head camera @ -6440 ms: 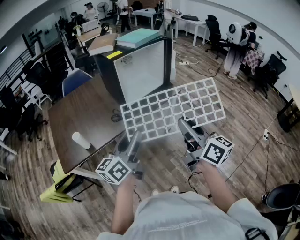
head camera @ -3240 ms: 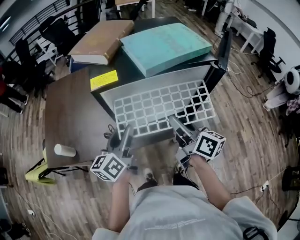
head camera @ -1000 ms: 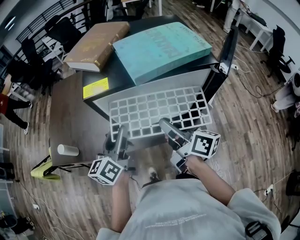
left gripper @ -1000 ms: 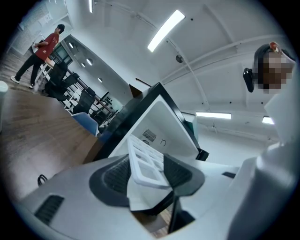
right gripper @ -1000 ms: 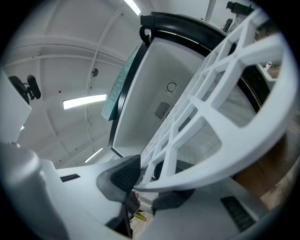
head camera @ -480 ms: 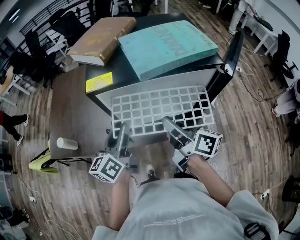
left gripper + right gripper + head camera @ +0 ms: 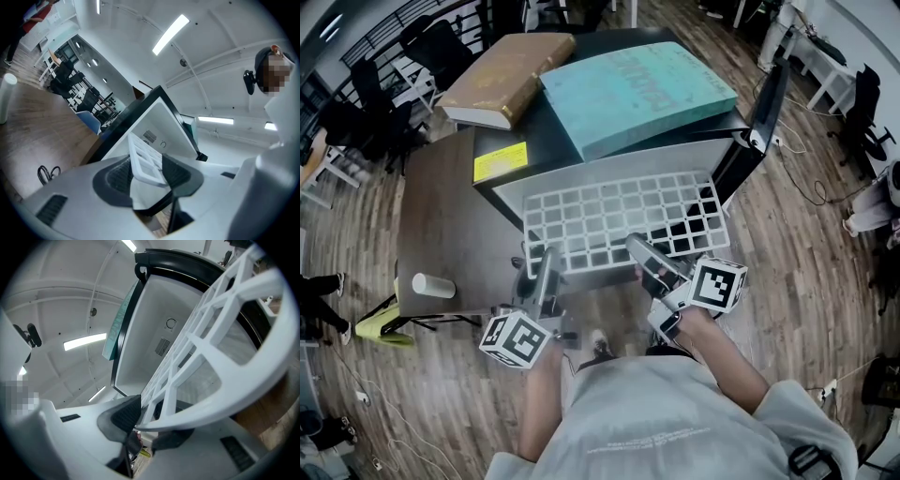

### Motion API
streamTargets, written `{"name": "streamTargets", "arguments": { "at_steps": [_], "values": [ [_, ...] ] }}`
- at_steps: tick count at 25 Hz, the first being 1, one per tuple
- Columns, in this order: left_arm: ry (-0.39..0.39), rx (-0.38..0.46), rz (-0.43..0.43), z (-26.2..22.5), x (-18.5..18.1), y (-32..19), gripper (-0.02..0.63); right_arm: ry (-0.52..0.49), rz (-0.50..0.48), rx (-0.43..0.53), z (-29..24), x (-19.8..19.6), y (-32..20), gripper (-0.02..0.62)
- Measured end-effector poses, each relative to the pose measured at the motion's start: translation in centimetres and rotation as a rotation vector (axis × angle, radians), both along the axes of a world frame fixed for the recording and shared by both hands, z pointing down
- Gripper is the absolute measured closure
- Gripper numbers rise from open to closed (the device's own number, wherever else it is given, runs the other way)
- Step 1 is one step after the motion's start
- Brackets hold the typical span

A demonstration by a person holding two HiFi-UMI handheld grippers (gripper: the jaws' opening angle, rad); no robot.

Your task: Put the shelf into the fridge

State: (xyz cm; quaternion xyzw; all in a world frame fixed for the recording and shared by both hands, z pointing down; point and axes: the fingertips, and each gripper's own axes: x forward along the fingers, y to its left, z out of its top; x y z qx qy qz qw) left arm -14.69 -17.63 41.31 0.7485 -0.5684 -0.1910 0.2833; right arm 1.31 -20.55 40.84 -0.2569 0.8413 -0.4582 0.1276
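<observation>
White shelf (image 7: 619, 220): a plastic grid of square openings, lying close to level in the mouth of the fridge (image 7: 534, 141). Its far edge reaches into the fridge's white interior and its near edge sticks out of the front towards the person.
Fridge: a dark cabinet with a white lining. Its door (image 7: 759, 103) is swung open on the right side.
Left claw (image 7: 544, 267): just in front of the fridge, at the shelf's near-left corner. The jaws stand fairly wide, and the shelf's rim sits between the two dark pads, which are closed against it.
Right claw (image 7: 639, 248): just in front of the fridge, further right along the same near edge. The jaws are clamped on the shelf's rim, with one pad above and one below.
Shelf relative to the claws: the grid stretches away from both claws into the fridge, carried by its near rim alone.
On top of the fridge: a teal book (image 7: 637, 94) and a brown book (image 7: 502, 80) lie side by side. A yellow label (image 7: 499, 165) sits near the front-left corner.
Left of the fridge: a brown wooden surface (image 7: 441, 216) carries a white cylinder (image 7: 433, 285).
</observation>
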Motion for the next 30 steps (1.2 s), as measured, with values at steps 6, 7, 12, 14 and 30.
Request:
{"name": "streamTargets", "arguments": {
  "at_steps": [6, 7, 12, 14, 30],
  "values": [
    [0.013, 0.0, -0.002, 0.02, 0.12, 0.23, 0.422, -0.008, -0.018, -0.024, -0.16, -0.14, 0.07, 0.503],
    [0.012, 0.001, -0.002, 0.0, 0.14, 0.24, 0.422, -0.007, -0.018, -0.03, -0.14, -0.13, 0.08, 0.503],
    [0.0, -0.01, 0.016, 0.18, 0.37, 0.25, 0.423, -0.008, -0.013, -0.048, 0.03, 0.02, 0.14, 0.506],
    [-0.002, -0.017, 0.021, 0.29, 0.42, 0.3, 0.423, -0.003, -0.016, -0.047, 0.07, 0.04, 0.13, 0.506],
    [-0.001, -0.026, 0.028, 0.54, 0.61, 0.48, 0.422, -0.092, -0.05, -0.055, -0.42, -0.35, -0.2, 0.534]
  ]
}}
